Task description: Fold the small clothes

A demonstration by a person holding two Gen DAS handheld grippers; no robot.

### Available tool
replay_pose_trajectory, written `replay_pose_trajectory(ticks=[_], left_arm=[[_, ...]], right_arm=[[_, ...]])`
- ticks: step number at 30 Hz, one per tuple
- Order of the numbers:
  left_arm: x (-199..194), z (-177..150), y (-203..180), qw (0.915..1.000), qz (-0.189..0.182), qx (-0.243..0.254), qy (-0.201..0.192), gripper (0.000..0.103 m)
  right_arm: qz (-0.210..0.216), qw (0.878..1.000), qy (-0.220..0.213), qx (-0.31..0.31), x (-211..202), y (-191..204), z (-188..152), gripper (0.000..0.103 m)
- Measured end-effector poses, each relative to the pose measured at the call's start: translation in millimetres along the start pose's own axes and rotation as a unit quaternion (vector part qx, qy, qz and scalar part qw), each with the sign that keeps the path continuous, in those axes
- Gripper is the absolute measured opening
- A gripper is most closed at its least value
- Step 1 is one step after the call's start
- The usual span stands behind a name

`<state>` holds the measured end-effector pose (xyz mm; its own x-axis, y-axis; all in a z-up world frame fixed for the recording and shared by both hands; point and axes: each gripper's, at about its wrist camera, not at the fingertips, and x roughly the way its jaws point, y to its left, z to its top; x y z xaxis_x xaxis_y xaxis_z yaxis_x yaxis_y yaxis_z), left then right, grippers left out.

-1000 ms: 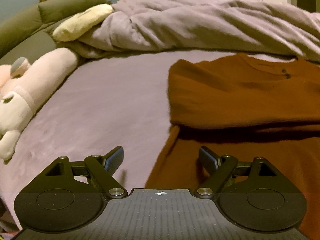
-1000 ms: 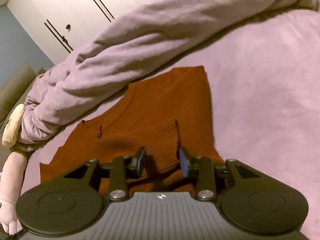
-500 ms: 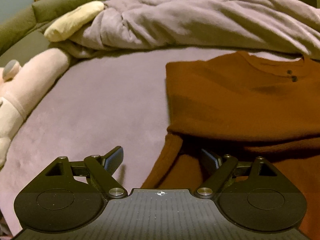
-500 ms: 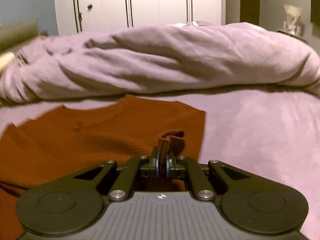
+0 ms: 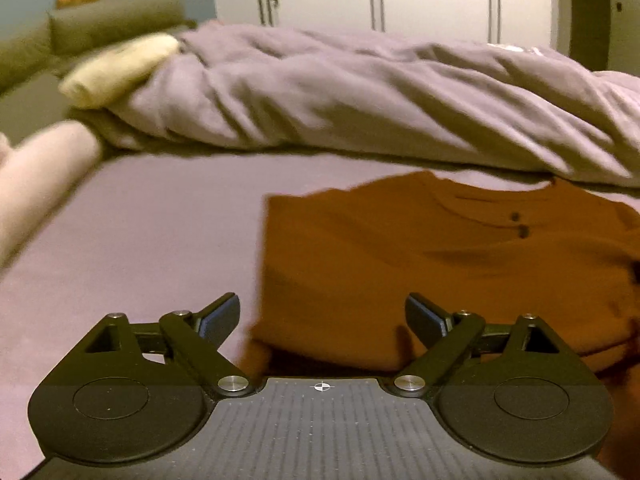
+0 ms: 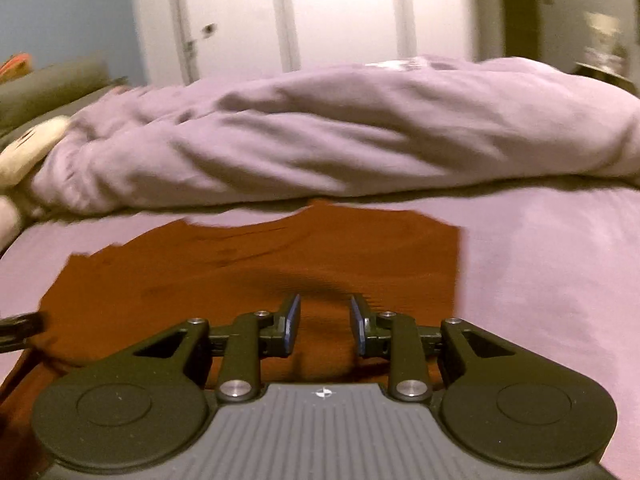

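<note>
A rust-brown knit top [image 5: 420, 256] lies on the lilac bedsheet [image 5: 152, 232], its sleeves folded in over the body, two dark buttons [image 5: 520, 224] near the neckline. My left gripper [image 5: 322, 316] hovers over the top's near left edge, jaws wide and opening, nothing between them. In the right wrist view the same top [image 6: 280, 264] spreads ahead. My right gripper [image 6: 324, 320] sits above its near part, jaws opening and a narrow gap apart, with no cloth pinched. The left gripper's tip [image 6: 20, 324] shows at the left edge.
A bunched lilac duvet [image 5: 380, 100] runs across the bed behind the top. A cream pillow [image 5: 116, 68] and a pink plush toy [image 5: 40, 172] lie at the left by an olive headboard [image 5: 100, 24]. White wardrobe doors [image 6: 340, 12] stand beyond.
The right gripper closed on the sleeve cuff, carried it over the top's body, then let go and its jaws parted. The left gripper drew back and tilted up, staying wide.
</note>
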<state>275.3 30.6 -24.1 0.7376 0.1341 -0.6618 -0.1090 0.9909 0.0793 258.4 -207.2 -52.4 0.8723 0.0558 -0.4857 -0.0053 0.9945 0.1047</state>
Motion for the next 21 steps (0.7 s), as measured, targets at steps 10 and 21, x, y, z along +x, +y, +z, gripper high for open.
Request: replay_pose_trajectory(ticks=[10, 21], left_arm=[[38, 5, -20, 0.9962, -0.075, -0.008, -0.044, 0.094], [69, -9, -14, 0.9967, -0.069, 0.013, -0.040, 0.096]], right_arm=[[0.031, 0.998, 0.005, -0.053, 55, 39, 2, 0.026], [-0.015, 0.994, -0.015, -0.108, 62, 10, -10, 0.028]])
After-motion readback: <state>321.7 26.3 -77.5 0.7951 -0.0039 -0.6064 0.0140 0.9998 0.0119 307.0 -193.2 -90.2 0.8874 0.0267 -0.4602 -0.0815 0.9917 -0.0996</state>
